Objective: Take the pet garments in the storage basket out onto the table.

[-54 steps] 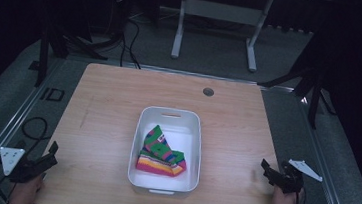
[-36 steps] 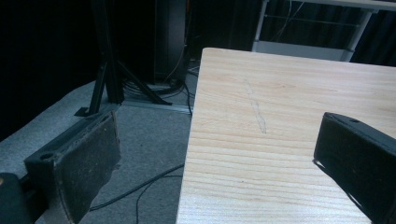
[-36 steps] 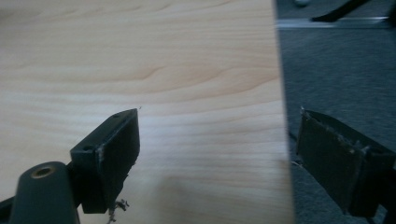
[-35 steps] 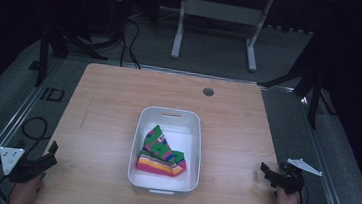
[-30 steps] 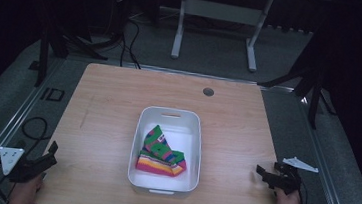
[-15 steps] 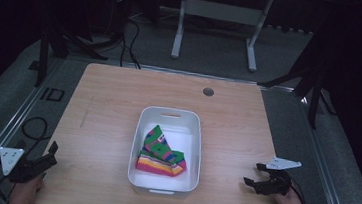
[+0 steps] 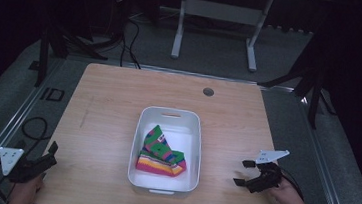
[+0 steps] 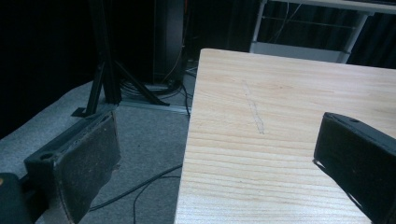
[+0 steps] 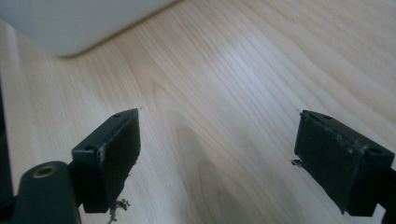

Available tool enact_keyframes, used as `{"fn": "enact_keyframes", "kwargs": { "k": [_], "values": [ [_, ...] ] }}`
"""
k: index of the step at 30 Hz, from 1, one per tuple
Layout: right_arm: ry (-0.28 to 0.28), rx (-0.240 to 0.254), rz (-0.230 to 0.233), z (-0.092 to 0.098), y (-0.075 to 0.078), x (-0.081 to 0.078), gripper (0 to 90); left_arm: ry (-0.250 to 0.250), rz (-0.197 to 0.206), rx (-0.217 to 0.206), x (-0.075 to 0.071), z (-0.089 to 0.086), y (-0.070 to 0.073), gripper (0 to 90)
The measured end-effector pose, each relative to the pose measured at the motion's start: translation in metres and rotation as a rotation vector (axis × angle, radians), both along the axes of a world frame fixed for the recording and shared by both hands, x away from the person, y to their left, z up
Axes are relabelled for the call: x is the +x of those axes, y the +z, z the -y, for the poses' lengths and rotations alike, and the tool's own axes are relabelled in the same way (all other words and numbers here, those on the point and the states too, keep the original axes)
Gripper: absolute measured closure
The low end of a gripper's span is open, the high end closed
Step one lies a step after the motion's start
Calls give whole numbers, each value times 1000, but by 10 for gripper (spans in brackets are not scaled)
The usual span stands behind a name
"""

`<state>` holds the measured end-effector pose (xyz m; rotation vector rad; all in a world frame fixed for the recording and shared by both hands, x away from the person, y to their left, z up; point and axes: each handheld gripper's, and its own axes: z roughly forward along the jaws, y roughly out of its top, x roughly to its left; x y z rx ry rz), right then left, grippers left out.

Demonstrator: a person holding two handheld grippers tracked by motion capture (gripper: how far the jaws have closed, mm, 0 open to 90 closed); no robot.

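A white bin [image 7: 168, 117] stands in the middle of the wooden table [image 7: 109, 100]. Inside it lies a folded striped cloth [image 7: 160, 152] in green, pink, yellow and orange. My right gripper [image 7: 243, 173] is open over the table to the right of the bin, jaws pointing left toward it and empty. Its own view shows bare wood between the jaws [image 9: 215, 154] and the bin's wall [image 9: 70, 23] at the top left. My left gripper [image 7: 52, 151] is open at the table's front left corner, with one jaw over the floor and one over the table edge [image 8: 187, 154].
A round grommet hole [image 7: 208, 91] sits near the table's far edge. Cables [image 7: 31, 127] lie on the grey floor to the left. A white desk frame [image 7: 217, 15] and black stands [image 7: 49, 39] are beyond the table.
My right gripper has moved left from off the table's right edge to over the table surface, toward the bin. The left gripper has stayed still.
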<state>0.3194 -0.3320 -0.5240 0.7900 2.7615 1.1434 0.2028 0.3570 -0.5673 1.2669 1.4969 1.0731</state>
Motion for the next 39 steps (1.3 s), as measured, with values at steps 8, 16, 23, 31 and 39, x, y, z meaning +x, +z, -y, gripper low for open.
{"fn": "enact_keyframes", "kwargs": {
  "k": [8,16,23,31,39],
  "values": [
    [88,-53,36,-30,27,4,142,-2,0,1,0,0,0,9],
    [150,-70,61,-64,64,8,142,-5,-1,2,0,0,0,9],
    [186,-66,76,-94,86,17,136,-5,-1,2,0,0,0,9],
    [250,-99,51,-132,96,27,140,-8,0,2,0,0,0,9],
    [306,-134,21,-165,93,33,140,-10,1,0,0,0,0,10]
  ]
}}
